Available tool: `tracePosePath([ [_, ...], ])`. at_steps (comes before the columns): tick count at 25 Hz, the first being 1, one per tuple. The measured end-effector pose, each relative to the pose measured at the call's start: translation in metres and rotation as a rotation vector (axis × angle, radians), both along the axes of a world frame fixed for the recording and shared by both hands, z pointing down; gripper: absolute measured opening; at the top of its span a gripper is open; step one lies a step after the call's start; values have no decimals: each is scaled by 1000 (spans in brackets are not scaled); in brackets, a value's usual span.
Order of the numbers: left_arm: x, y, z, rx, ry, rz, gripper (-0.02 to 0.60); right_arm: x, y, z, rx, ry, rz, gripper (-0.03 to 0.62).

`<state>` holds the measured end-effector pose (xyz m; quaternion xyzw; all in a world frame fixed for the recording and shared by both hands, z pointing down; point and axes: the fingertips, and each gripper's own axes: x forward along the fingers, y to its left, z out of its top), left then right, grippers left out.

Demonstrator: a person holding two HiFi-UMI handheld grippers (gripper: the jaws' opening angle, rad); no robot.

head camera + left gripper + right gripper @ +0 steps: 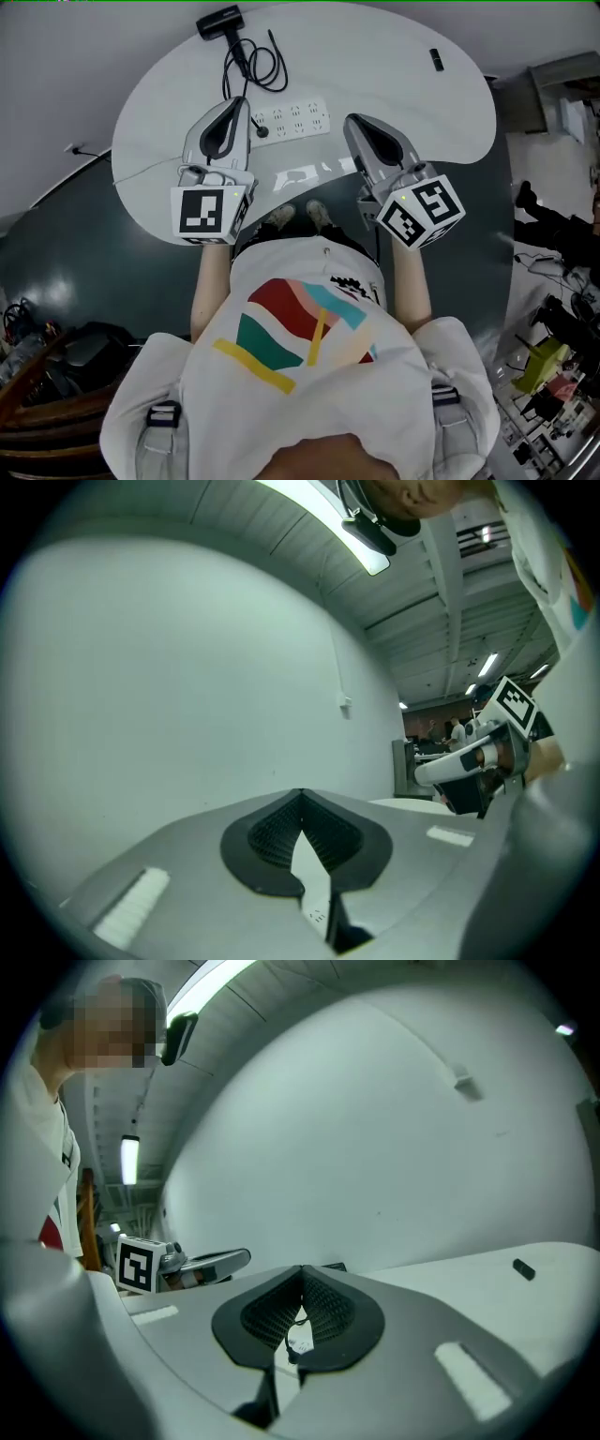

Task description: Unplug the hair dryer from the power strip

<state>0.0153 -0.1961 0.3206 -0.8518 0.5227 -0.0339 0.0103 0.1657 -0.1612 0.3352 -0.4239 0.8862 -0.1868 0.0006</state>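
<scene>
A black hair dryer (220, 21) lies at the far edge of the white table (403, 84). Its black cord (251, 64) loops down to a plug (261, 130) seated in the left end of the white power strip (298, 118). My left gripper (241, 101) hovers shut and empty just left of the plug. My right gripper (353, 120) is shut and empty just right of the strip. In the left gripper view the jaws (302, 803) are closed, facing a bare wall. In the right gripper view the closed jaws (302, 1283) let a sliver of the strip (300, 1340) show.
A small black object (437, 59) lies on the table's far right, also seen as a small dark block (523, 1269) in the right gripper view. Each gripper view shows the other gripper: the right one (478, 761), the left one (178, 1265). Clutter stands on the floor at right (553, 366).
</scene>
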Motion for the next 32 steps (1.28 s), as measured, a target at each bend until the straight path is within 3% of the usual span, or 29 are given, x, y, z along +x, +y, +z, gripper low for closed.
tracePosePath([
  [3,-16,4,13,-12,5,-55,-2,-21,-6,6,27,68,-119,14],
  [6,-23,4,19,-16,-3,-85,-2,-37,-14,14,75,222,-243,23],
  [10,-29,8,23,-14,-13,-99,-2,-54,-26,49,122,500,-425,164],
  [12,-29,10,28,-26,-18,-89,-2,-59,-31,73,102,610,-515,213],
  [16,-38,18,39,-66,-16,-92,-2,-68,-37,120,49,835,-687,209],
  [21,-53,28,51,-100,-7,-114,-2,-79,-32,174,-65,1042,-902,230],
  [26,-58,34,59,-128,-9,-122,-2,-74,-43,209,-129,1138,-946,224],
  [32,-57,40,81,-221,-27,-86,-2,-56,-45,234,-187,1382,-1049,222],
])
